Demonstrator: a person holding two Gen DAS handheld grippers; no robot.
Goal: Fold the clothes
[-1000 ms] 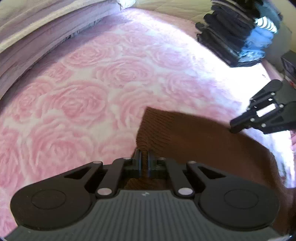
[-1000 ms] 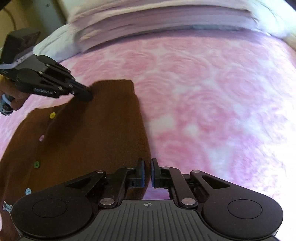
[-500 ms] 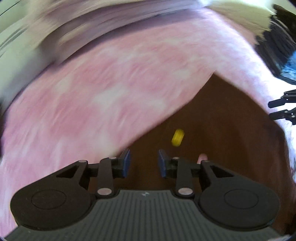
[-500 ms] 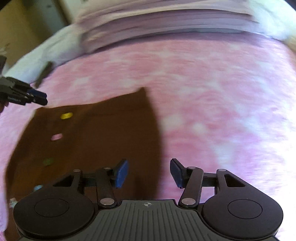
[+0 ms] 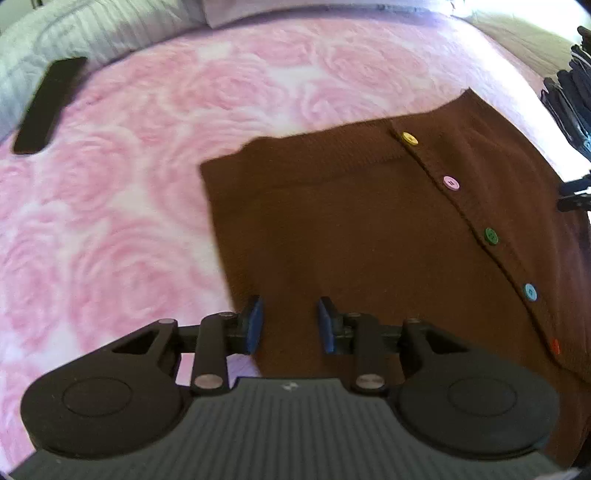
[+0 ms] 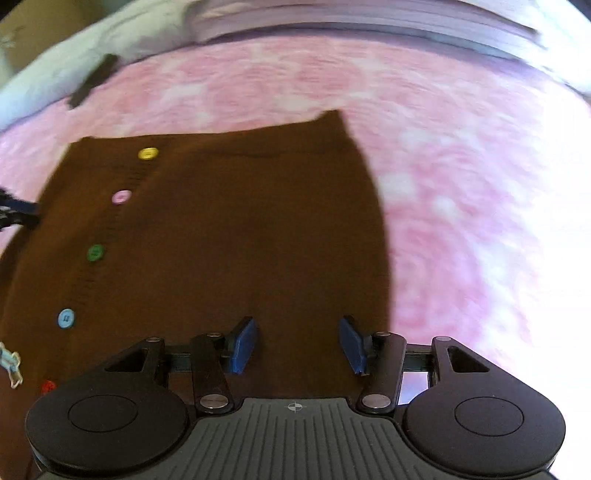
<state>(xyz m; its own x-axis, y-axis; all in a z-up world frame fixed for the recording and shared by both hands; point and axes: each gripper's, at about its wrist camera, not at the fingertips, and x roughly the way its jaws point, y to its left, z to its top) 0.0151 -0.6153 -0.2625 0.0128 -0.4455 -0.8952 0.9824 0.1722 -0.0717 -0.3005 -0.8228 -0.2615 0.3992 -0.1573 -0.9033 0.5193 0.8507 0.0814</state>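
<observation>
A brown knit cardigan point(image 5: 351, 229) lies flat on the pink rose bedspread point(image 5: 110, 229), its row of coloured buttons point(image 5: 491, 235) running down the front. It also shows in the right wrist view point(image 6: 229, 240), with the buttons point(image 6: 95, 253) at left. My left gripper point(image 5: 290, 323) is open and empty, over the cardigan's left edge. My right gripper point(image 6: 299, 343) is open and empty, over the cardigan's right part. Each gripper's tips show at the edge of the other's view: the right one point(image 5: 574, 194), the left one point(image 6: 16, 214).
A dark phone-like slab point(image 5: 48, 105) lies at the bedspread's far left edge, also in the right wrist view point(image 6: 92, 81). Grey and lilac pillows point(image 5: 92, 33) line the far side. A stack of dark folded clothes point(image 5: 569, 103) sits at the far right.
Both grippers were shut on the cardigan's corners a second ago. They have opened and let go and pulled back. The cardigan now lies flat.
</observation>
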